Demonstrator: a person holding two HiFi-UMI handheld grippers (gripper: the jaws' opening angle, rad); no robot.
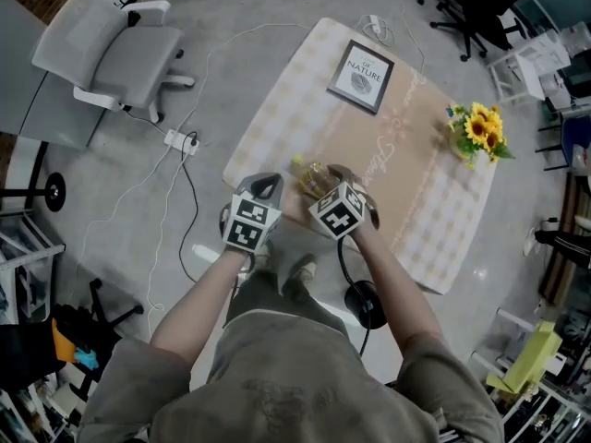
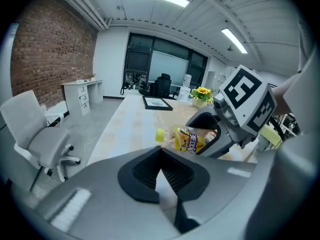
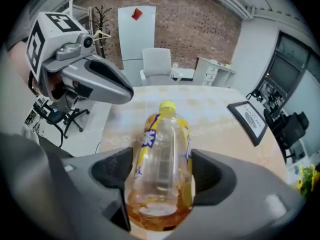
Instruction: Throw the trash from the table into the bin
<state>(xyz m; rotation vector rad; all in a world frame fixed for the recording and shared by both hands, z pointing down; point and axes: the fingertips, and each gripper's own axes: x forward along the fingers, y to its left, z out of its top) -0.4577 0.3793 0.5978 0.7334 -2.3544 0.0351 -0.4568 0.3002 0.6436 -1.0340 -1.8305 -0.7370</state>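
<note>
Checked tablecloth (image 1: 425,201): clear yellow-capped bottle (image 3: 162,149) (amber dregs) lies inside splayed right hand-held gripper (image 3: 162,168); left hand-held gripper (image 2: 161,159) closed.

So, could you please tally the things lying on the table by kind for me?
Bottle: 1
Framed picture: 1
Sunflower bunch: 1
Total on the table: 3
</note>
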